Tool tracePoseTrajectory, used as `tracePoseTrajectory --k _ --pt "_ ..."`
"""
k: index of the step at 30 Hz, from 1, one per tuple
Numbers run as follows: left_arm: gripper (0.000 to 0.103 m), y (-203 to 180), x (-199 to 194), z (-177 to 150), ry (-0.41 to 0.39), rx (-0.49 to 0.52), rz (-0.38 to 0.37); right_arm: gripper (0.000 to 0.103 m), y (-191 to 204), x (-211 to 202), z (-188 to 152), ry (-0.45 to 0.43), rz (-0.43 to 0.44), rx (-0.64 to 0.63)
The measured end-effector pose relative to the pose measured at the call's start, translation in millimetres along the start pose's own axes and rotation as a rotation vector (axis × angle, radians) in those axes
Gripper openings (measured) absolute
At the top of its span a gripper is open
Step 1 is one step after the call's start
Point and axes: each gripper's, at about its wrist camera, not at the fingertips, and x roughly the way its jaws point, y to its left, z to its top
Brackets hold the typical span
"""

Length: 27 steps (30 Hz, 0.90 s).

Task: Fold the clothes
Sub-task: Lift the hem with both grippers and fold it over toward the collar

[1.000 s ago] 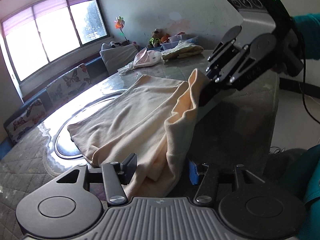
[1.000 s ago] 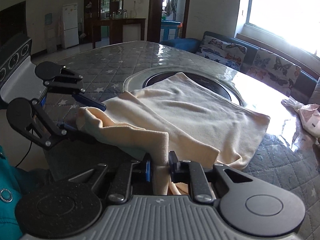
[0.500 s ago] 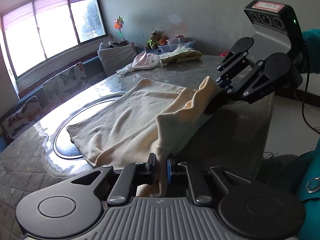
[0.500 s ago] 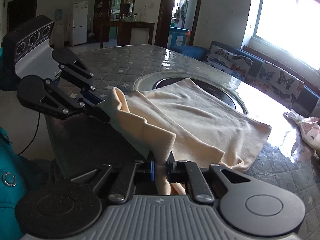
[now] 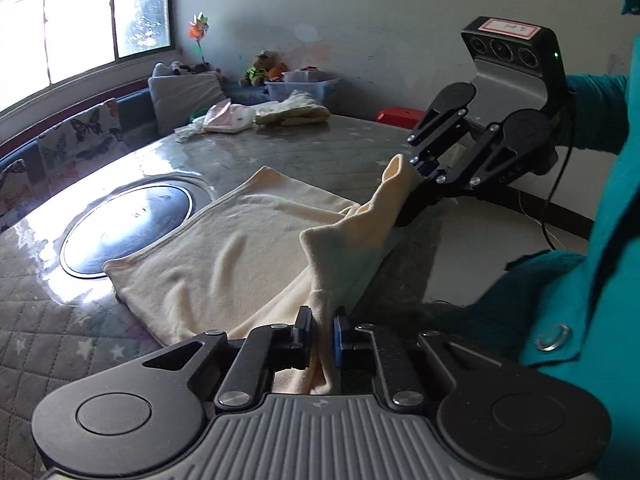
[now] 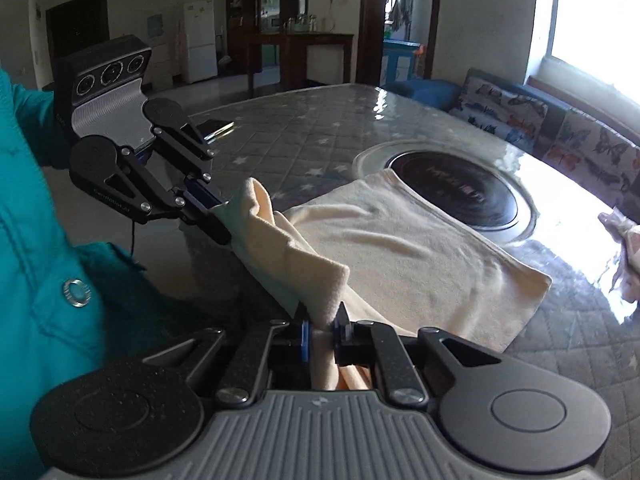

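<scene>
A cream cloth (image 5: pixel 240 248) lies spread on the quilted table (image 5: pixel 60 340), its near edge lifted off the surface. My left gripper (image 5: pixel 320 332) is shut on one near corner, the fabric pinched between its blue pads. In the right wrist view the same cloth (image 6: pixel 400 248) stretches away, and my right gripper (image 6: pixel 322 332) is shut on the other near corner. Each gripper shows in the other's view: the right gripper (image 5: pixel 408 208) at the upper right, the left gripper (image 6: pixel 218 224) at the left. The raised edge hangs between them.
A round black hob (image 5: pixel 128 228) is set into the table beyond the cloth's far corner. Other garments (image 5: pixel 292 110) lie piled at the far side. A person's teal jacket (image 5: pixel 580 280) fills the right. A sofa with butterfly cushions (image 6: pixel 580 140) runs under the window.
The left gripper has shut on the cloth's near corner. Both grippers have risen and drawn the near edge towards the person, and the cloth has slid mostly off the hob.
</scene>
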Motion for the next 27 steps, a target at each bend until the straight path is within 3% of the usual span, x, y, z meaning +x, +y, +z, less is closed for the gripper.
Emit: tracePoseTrajectory --k 7,14,21,27 --pt "0.012 22 3 14 -0.040 -0.018 0.044 0.009 -15 -4 19 -0.012 -0.012 -0.015" --pt "0.012 75 30 43 -0.101 -0.043 0.125 0.009 -66 16 55 -0.038 -0.039 -0.019" --pt "0.012 140 95 56 -0.060 -0.112 0.163 0.009 -137 73 76 -0.008 -0.084 0.019" --pt "0.012 174 131 48 -0.032 -0.218 0.210 0.012 -165 126 65 0.019 -0.145 0.090"
